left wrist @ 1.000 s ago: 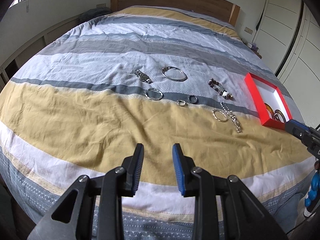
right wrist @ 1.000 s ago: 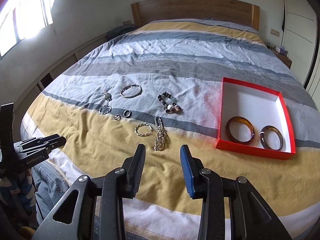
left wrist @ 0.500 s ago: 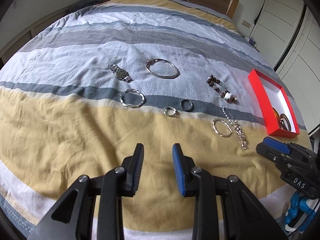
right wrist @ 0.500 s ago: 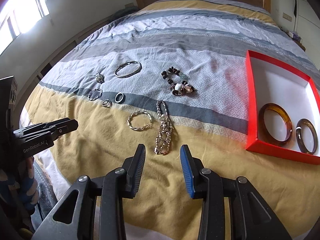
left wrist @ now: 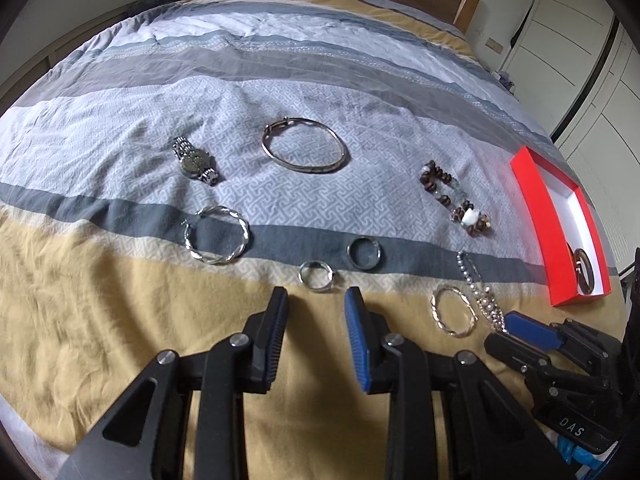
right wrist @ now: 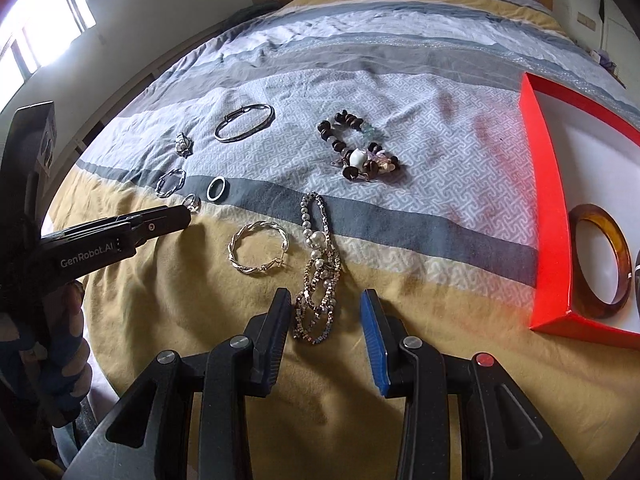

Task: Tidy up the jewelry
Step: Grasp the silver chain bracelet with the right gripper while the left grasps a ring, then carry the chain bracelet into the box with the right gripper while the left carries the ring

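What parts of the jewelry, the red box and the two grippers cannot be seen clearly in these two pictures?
- Red cardboard box, right wrist view: its right part is cut off by the picture edge.
- Second, darker bangle, left wrist view: partly hidden by the box wall; at the edge in the other view.
- Small silver ring, right wrist view: partly covered by the left gripper.
- Silver wristwatch: the dial is too small to read.

Daylight glares through the window [right wrist: 36, 28]; fisheye edges curve, perhaps slightly soft.
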Demonstrator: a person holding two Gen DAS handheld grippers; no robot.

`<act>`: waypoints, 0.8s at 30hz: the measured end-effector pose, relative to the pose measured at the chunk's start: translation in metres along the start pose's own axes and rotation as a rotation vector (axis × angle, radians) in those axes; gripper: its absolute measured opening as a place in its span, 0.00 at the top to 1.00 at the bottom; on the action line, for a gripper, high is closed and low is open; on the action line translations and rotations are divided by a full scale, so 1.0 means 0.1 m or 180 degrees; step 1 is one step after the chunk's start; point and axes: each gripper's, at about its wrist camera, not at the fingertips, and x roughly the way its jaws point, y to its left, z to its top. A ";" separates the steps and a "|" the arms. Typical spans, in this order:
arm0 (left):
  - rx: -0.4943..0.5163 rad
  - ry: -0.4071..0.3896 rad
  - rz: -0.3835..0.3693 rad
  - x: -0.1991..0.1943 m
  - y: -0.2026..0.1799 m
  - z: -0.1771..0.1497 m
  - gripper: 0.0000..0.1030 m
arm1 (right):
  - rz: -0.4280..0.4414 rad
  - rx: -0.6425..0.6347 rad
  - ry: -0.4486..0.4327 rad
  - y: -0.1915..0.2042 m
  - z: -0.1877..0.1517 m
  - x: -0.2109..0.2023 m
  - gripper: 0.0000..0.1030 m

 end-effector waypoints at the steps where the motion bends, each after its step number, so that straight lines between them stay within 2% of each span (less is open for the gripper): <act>1: -0.0003 0.0002 0.0008 0.02 0.00 0.01 0.73 | 0.0006 -0.0008 0.0001 0.00 0.01 0.01 0.65; 7: -0.0027 0.0006 0.0016 0.14 0.00 0.06 0.74 | 0.0042 -0.0032 0.0013 -0.02 0.05 0.11 0.65; 9: -0.0021 -0.0005 0.0037 0.17 0.00 0.06 0.77 | 0.0044 -0.0040 0.0015 -0.03 0.06 0.13 0.71; 11: -0.0055 -0.0012 0.0035 0.17 0.02 0.05 0.81 | 0.0074 -0.0026 0.0032 -0.05 0.07 0.15 0.84; 17: -0.0068 -0.0037 0.0034 0.09 0.02 0.02 0.82 | 0.0115 0.0056 0.0022 -0.10 0.04 0.10 0.90; 24: -0.0103 -0.0093 0.0036 -0.22 0.04 -0.06 0.82 | 0.0087 0.0134 -0.0068 -0.08 -0.02 -0.16 0.91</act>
